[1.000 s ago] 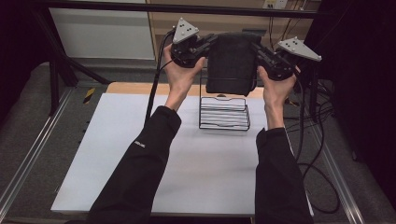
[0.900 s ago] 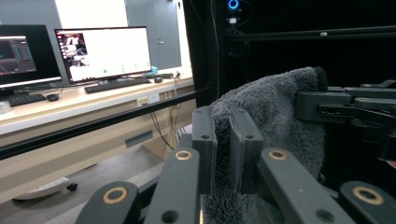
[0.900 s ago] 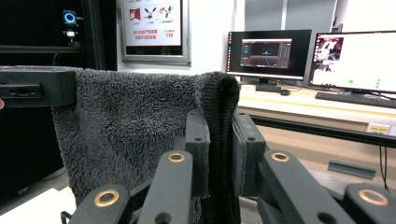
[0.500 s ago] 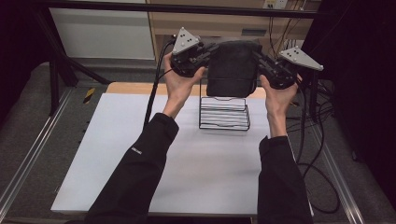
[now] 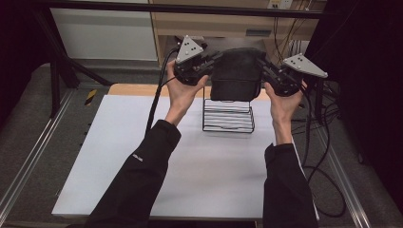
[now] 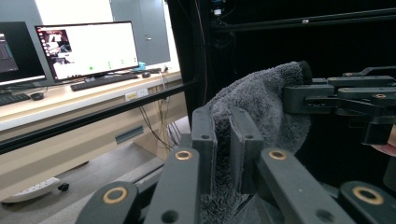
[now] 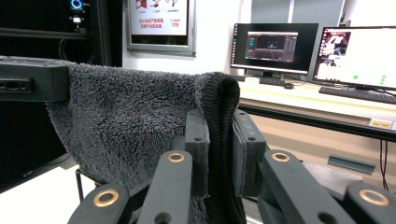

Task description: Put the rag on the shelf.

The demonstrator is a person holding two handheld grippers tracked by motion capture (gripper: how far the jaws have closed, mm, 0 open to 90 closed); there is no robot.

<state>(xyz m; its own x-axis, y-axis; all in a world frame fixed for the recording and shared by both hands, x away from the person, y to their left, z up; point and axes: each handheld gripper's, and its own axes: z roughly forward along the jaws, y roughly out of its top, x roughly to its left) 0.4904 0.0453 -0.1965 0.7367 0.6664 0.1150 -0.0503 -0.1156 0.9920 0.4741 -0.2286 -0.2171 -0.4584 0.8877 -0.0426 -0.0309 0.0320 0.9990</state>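
A dark grey fluffy towel (image 5: 236, 76) hangs stretched between my two grippers, high above the far part of the white table (image 5: 142, 156). My left gripper (image 5: 213, 61) is shut on the towel's left top corner; in the left gripper view its pads (image 6: 208, 140) pinch the folded towel (image 6: 261, 107). On the right top corner my right gripper (image 5: 260, 64) is shut too, and in the right gripper view the towel's edge (image 7: 219, 116) sits between its pads (image 7: 245, 140). A black wire rack (image 5: 228, 116) stands on the table just under the towel.
Beyond the table's far edge a wooden desk (image 5: 247, 23) carries monitors (image 6: 88, 49) and a keyboard. Black cables (image 5: 318, 156) trail off the right side of the table. A metal frame rail (image 5: 28, 161) runs along the left.
Both hands have shifted slightly with the towel still held taut between them; the towel hangs at much the same height over the rack.
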